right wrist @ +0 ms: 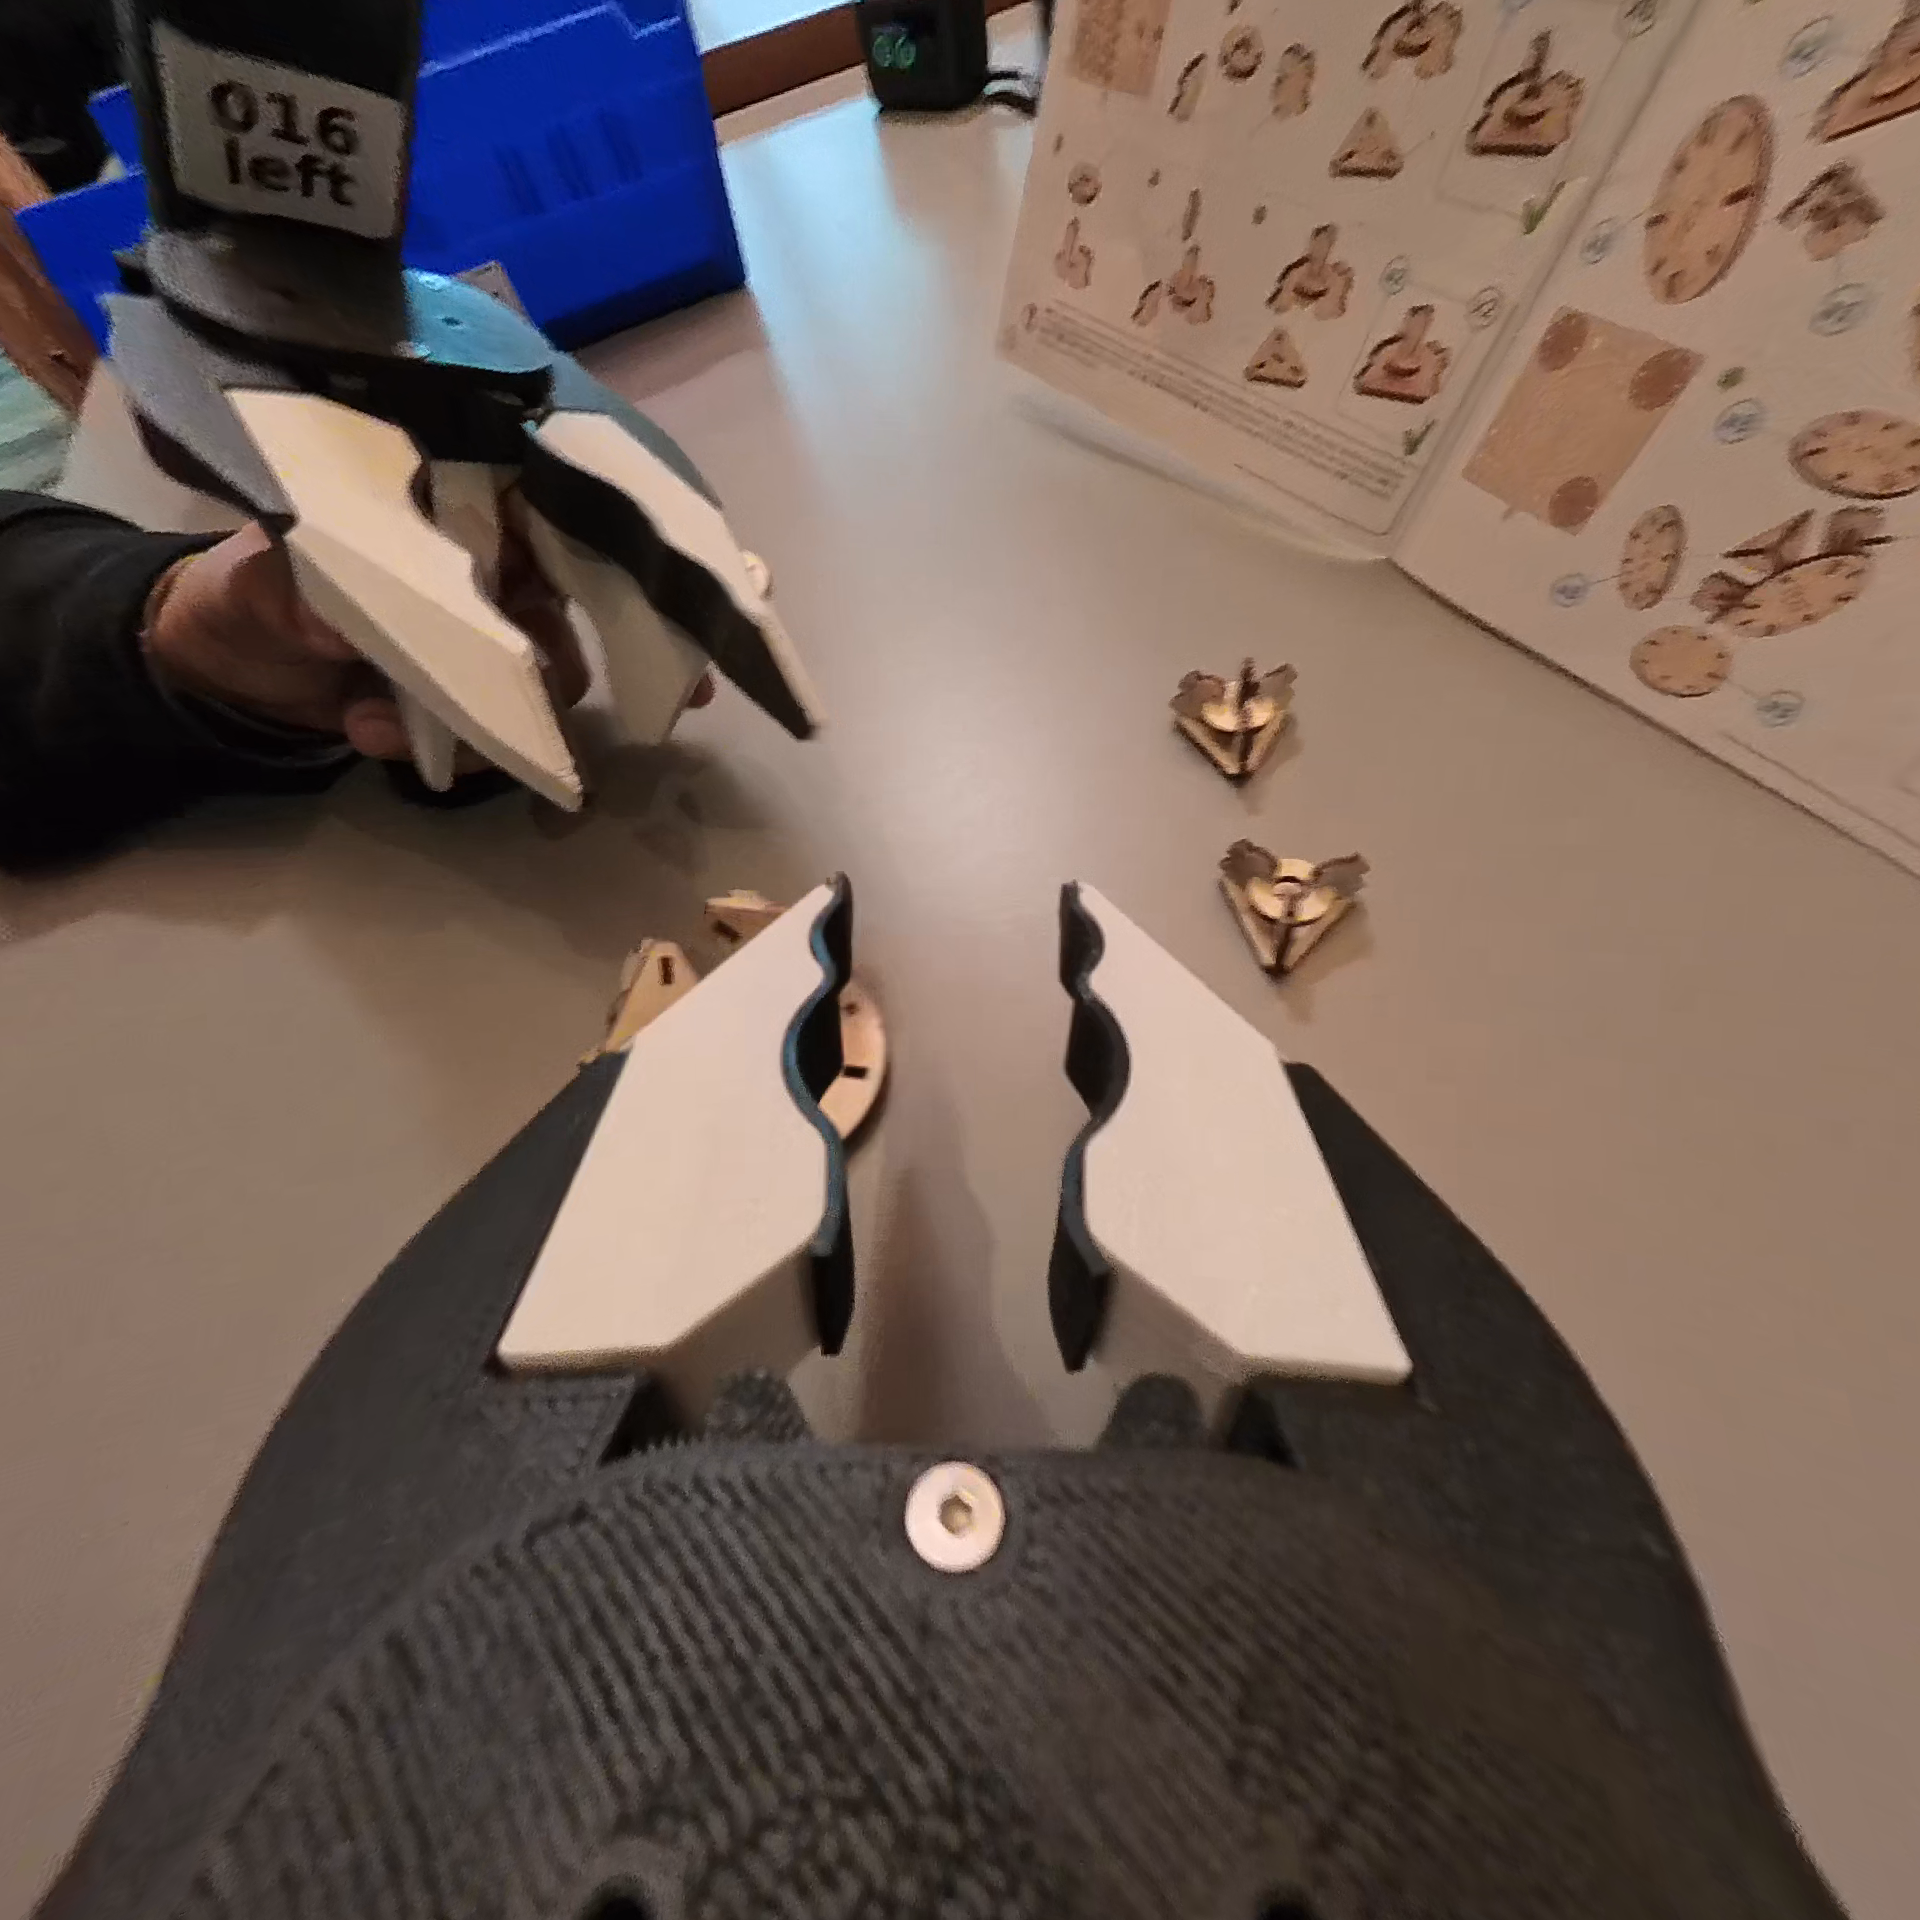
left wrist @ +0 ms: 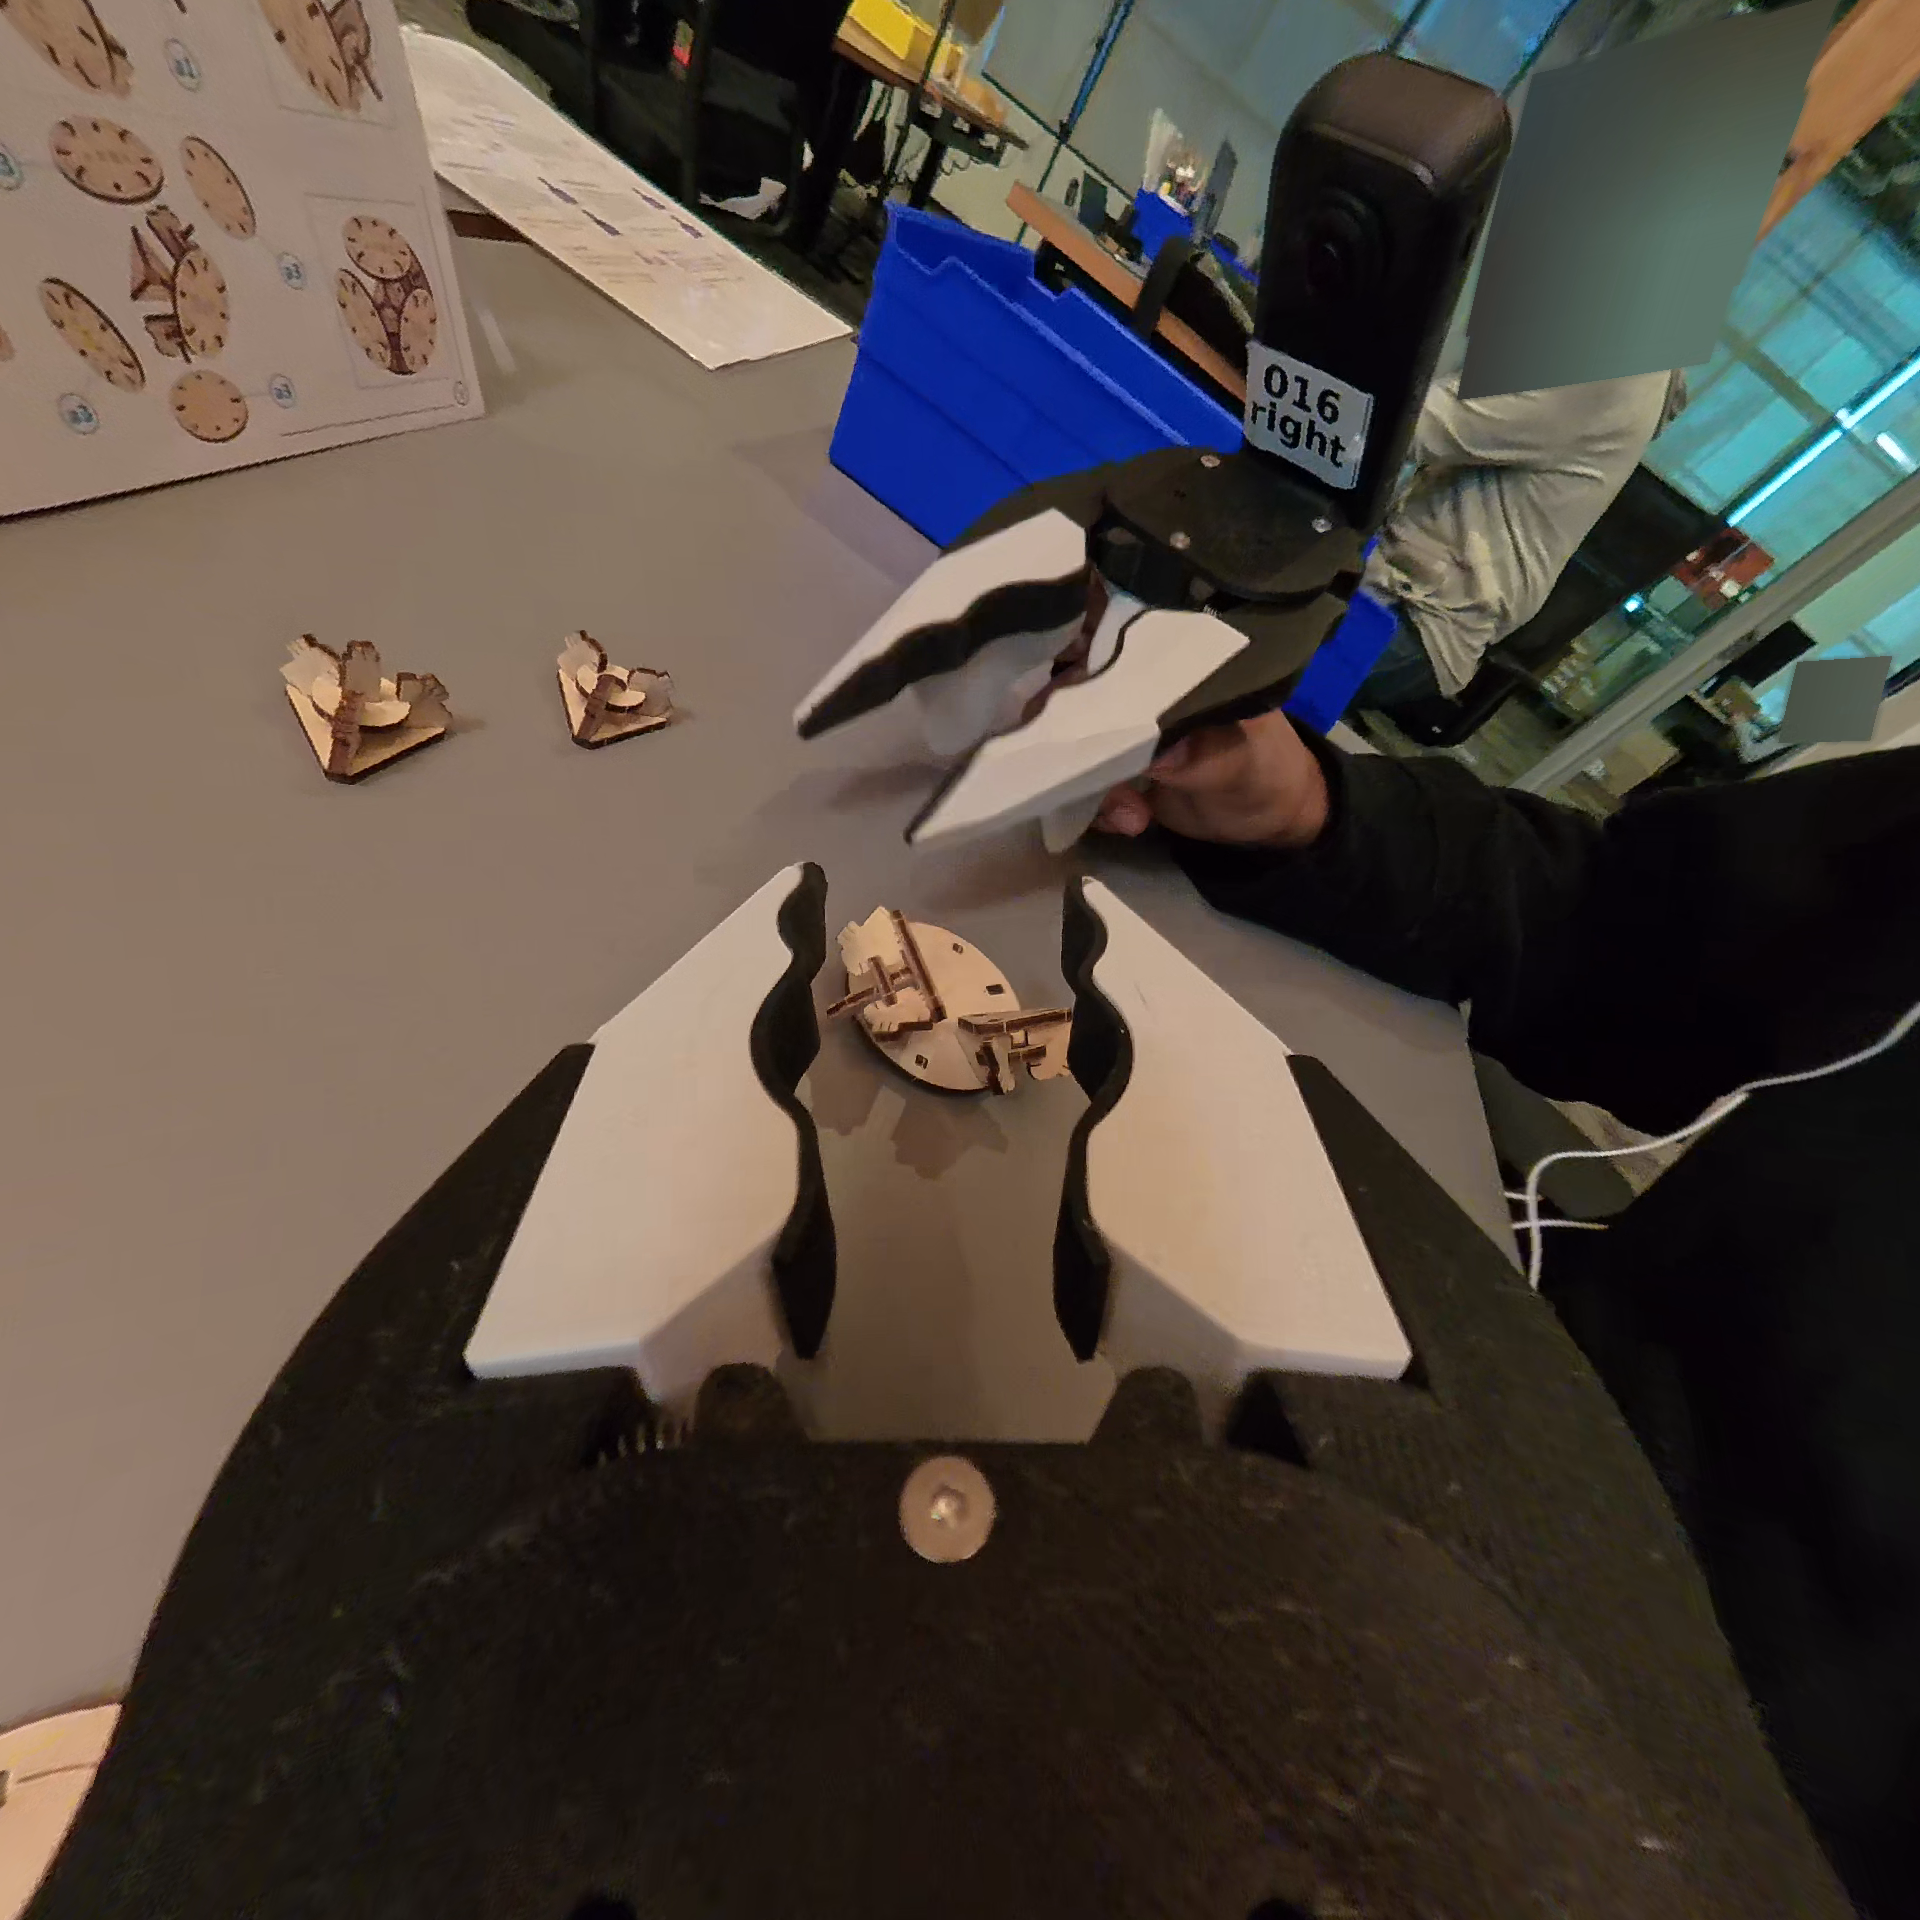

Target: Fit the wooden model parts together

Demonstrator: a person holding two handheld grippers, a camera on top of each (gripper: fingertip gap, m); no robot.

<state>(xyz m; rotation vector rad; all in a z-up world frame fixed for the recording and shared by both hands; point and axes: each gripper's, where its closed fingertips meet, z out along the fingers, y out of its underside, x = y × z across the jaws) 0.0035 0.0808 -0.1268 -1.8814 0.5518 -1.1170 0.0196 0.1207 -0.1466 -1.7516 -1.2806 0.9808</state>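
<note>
**Both grippers spread above a wooden disc assembly**

My left gripper [left wrist: 940, 883] hangs with its fingers spread; the wooden disc assembly [left wrist: 951, 1003] lies on the grey table [left wrist: 312, 1039] between them, neither pad pressing on it. My right gripper [right wrist: 951, 894] is likewise spread, gripping nothing; the disc shows partly hidden under its left finger [right wrist: 727, 1091]. Each gripper bears a white sticker with black print on its camera housing [left wrist: 1371, 260]. Beyond, 2 small triangular wooden assemblies [left wrist: 364, 707] [left wrist: 613, 691] stand well apart from the disc. A printed instruction sheet [right wrist: 1558, 312] with pictured wooden parts stands upright behind them, and a blue bin [left wrist: 997, 384] sits at the table's edge.
</note>
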